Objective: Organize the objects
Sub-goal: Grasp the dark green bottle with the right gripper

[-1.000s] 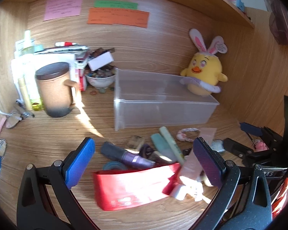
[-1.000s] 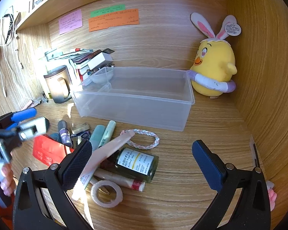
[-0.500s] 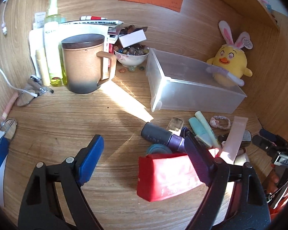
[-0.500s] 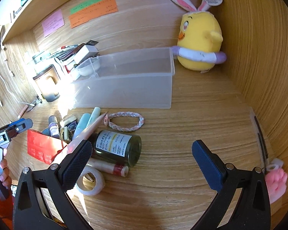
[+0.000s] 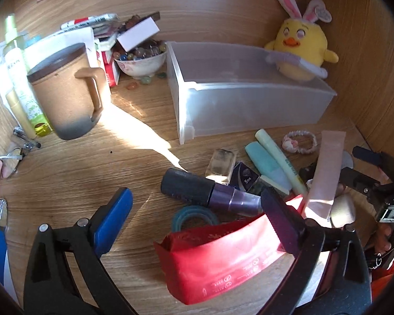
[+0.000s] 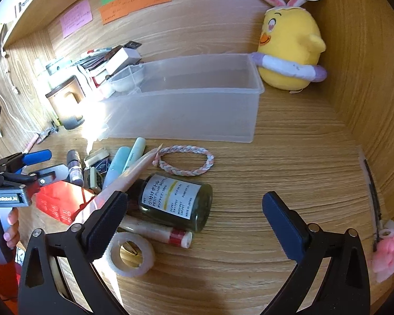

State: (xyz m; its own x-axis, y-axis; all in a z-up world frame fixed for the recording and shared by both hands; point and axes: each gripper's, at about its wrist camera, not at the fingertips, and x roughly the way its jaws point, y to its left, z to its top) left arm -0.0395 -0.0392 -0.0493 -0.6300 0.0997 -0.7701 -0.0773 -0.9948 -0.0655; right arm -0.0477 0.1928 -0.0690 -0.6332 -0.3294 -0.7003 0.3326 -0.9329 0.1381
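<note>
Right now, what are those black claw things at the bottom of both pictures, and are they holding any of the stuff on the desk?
Those claws are grabbers. A person holds one in each hand, and each has a small camera looking out between its two fingers. One picture comes from the left grabber, the other from the right grabber.

On the wooden desk lies a pile of small things: a red packet, a purple tube, a dark green bottle, a braided hair tie and a roll of tape. Behind them stand a clear plastic box, with nothing in it that I can see, and a yellow chick toy.

Neither grabber holds anything. The right one's jaws are wide apart, and the left one's jaws are opening above the red packet.
</note>
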